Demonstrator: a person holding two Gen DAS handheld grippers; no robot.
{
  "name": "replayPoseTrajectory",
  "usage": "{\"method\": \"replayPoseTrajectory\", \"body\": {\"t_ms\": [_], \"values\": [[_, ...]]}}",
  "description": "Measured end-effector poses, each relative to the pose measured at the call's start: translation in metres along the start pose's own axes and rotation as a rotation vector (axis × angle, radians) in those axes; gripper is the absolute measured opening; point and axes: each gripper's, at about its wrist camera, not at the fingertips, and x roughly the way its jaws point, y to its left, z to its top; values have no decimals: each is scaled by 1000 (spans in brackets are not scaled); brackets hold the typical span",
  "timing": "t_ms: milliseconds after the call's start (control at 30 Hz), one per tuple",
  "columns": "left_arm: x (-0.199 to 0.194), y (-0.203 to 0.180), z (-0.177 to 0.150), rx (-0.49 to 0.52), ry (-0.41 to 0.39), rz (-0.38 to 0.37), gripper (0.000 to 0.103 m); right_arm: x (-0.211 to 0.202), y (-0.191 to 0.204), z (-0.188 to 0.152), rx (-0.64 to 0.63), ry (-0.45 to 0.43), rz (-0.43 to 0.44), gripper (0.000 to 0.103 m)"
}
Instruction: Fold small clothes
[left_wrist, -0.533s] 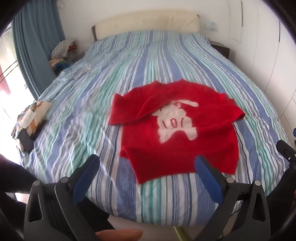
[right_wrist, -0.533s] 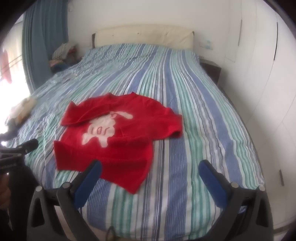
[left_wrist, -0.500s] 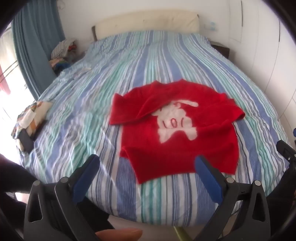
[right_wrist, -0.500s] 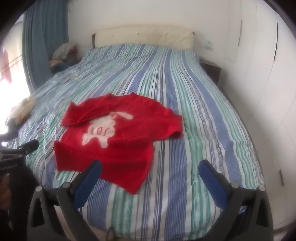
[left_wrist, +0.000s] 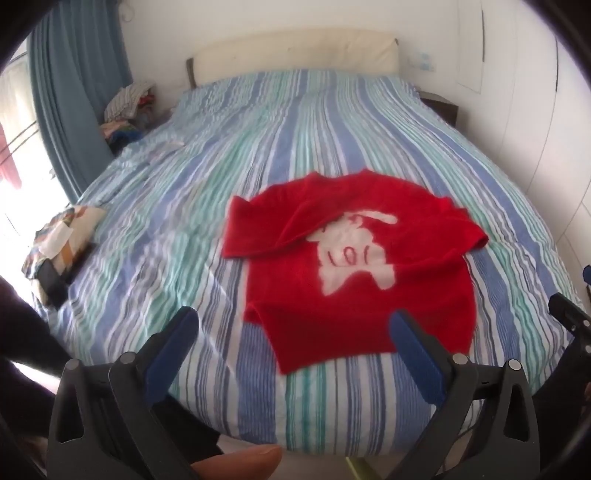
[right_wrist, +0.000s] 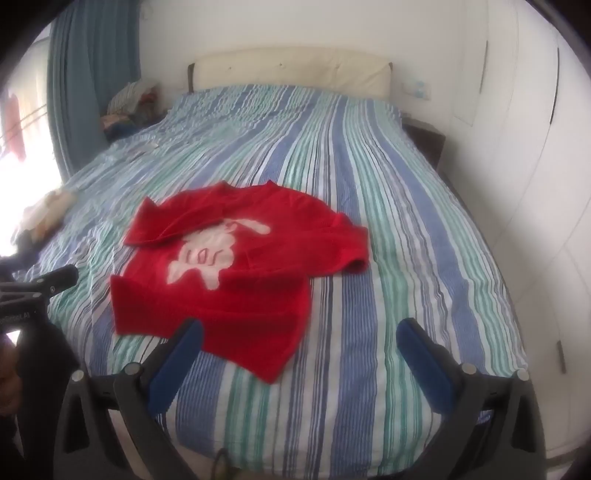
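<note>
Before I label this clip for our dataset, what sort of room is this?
A bedroom, almost surely: a large bed with a blue, green and white striped cover, a cream padded headboard against the wall, and blue curtains by a bright window.

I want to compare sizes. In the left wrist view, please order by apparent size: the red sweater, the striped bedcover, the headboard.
1. striped bedcover
2. red sweater
3. headboard, though it is farther away, so its real size against the sweater is unsure.

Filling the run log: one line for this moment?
left gripper: open, empty | right gripper: open, empty | red shirt: unfolded on bed
</note>
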Motion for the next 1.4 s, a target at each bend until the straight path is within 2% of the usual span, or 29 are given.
{"method": "replayPoseTrajectory", "body": {"t_ms": [333, 500, 633, 767, 1400], "values": [[7, 10, -8, -18, 73, -22, 103, -3, -1, 0, 6, -3, 4, 103], [3, 12, -10, -16, 57, 2, 103, -2, 0, 0, 10, 1, 3, 103], [0, 13, -8, -20, 51, -11, 103, -3, 0, -1, 11, -3, -2, 103], [1, 14, -7, -22, 53, -4, 103, -1, 1, 0, 5, 4, -49, 103], [-1, 16, -10, -34, 68, -21, 103, -9, -1, 4, 37, 0, -61, 103]]}}
